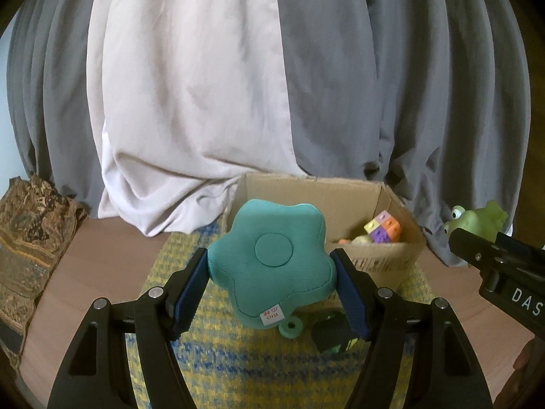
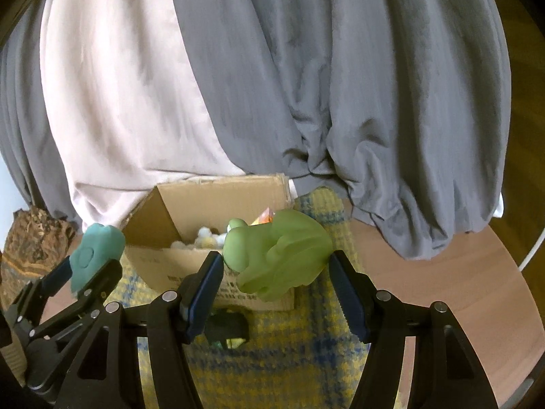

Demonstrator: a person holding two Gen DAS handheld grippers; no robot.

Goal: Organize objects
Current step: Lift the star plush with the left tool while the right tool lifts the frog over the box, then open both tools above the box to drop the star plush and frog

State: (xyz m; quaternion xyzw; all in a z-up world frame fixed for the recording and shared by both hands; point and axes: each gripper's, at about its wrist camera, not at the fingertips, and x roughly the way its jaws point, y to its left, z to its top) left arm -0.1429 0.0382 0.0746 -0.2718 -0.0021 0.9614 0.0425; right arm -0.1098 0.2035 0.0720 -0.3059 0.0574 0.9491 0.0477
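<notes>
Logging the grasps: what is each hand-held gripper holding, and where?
Left hand-held gripper: teal flower cushion, by its side edges. Right hand-held gripper: green frog toy, by its sides.

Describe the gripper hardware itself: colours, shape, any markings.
Both the left gripper and right gripper are matte black, with triangular cut-out linkage arms, silver pivot pins and ribbed blue finger pads. White lettering "DAS" marks the right gripper's side. No cables or sleeves visible.

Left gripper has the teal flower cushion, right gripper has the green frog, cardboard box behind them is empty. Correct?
Not quite: the cardboard box is not empty. The left wrist view shows colored cubes inside. The left gripper does hold the teal flower cushion, the right gripper the green frog.
</notes>
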